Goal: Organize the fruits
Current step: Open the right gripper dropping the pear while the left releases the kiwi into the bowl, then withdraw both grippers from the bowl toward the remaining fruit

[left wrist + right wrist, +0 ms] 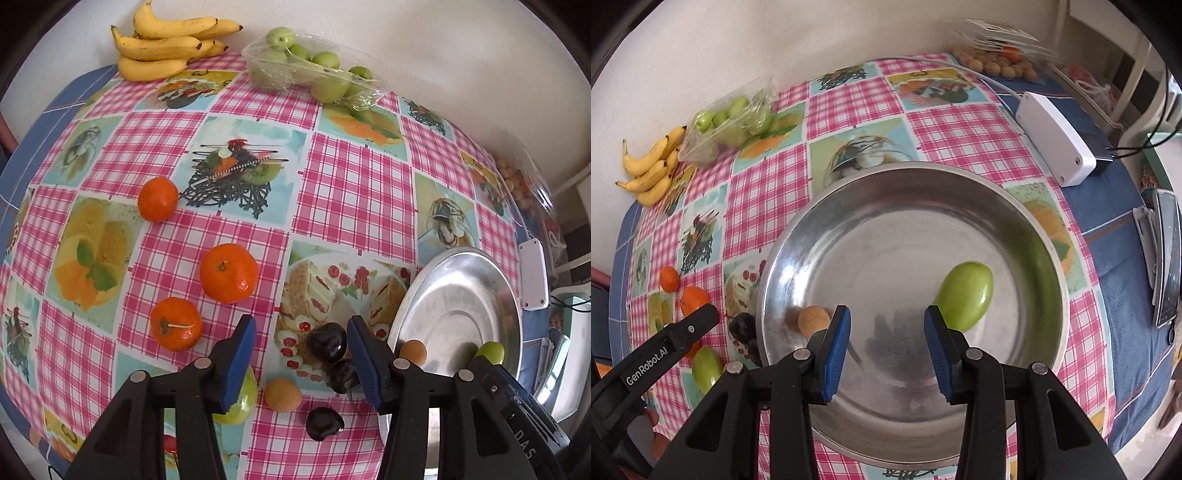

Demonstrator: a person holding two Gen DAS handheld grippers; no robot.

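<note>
Three oranges [229,273] lie loose on the checked table [354,192] at the left of the left wrist view, with bananas [166,44] and a clear tray of green fruits [314,70] along the far wall. Nearer, the left hand-held gripper [301,354] stands with its blue pads apart; a dark plum [327,341] lies on the cloth between them, untouched as far as can be seen, with two more dark plums and a small tan fruit [282,394] close by. Only the right wrist view shows the inside of the steel bowl [1027,221]: one green fruit [966,301] to the right and a tan fruit [813,320] by the left wall. Above the bowl the right hand-held gripper [886,343] hangs with its pads apart and nothing between them. A white box [1054,138] lies on the blue cloth to the right.
</note>
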